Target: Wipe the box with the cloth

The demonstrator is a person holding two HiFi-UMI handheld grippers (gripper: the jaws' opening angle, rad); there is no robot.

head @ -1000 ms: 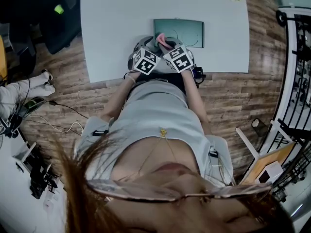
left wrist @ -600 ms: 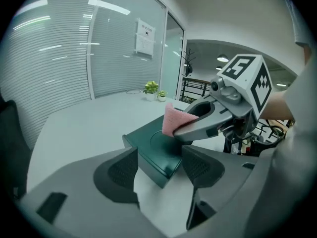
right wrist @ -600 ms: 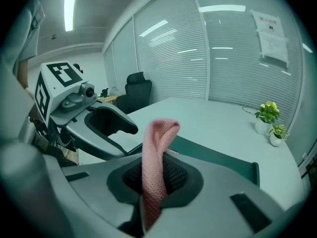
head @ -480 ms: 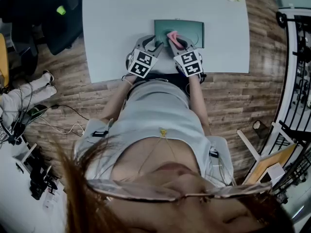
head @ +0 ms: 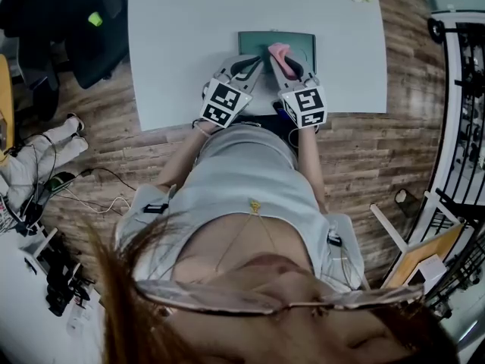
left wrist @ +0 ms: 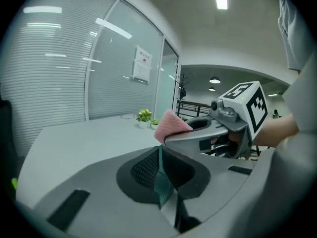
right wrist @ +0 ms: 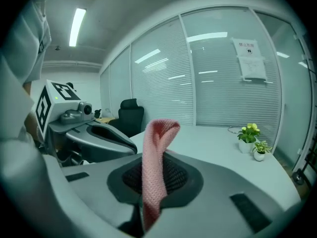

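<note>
Moved forward over the table (head: 182,36) to the box (head: 303,48), the left gripper (head: 250,65) has just closed on its thin edge (near-left corner); the right gripper (head: 282,61), likewise forward, pinches the cloth (head: 277,51) over it.

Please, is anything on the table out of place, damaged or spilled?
Nothing stands out. The teal box looks whole and square to the table edge. The left gripper has just closed its jaws on the box's thin rim, and the right gripper holds the pink cloth.
</note>
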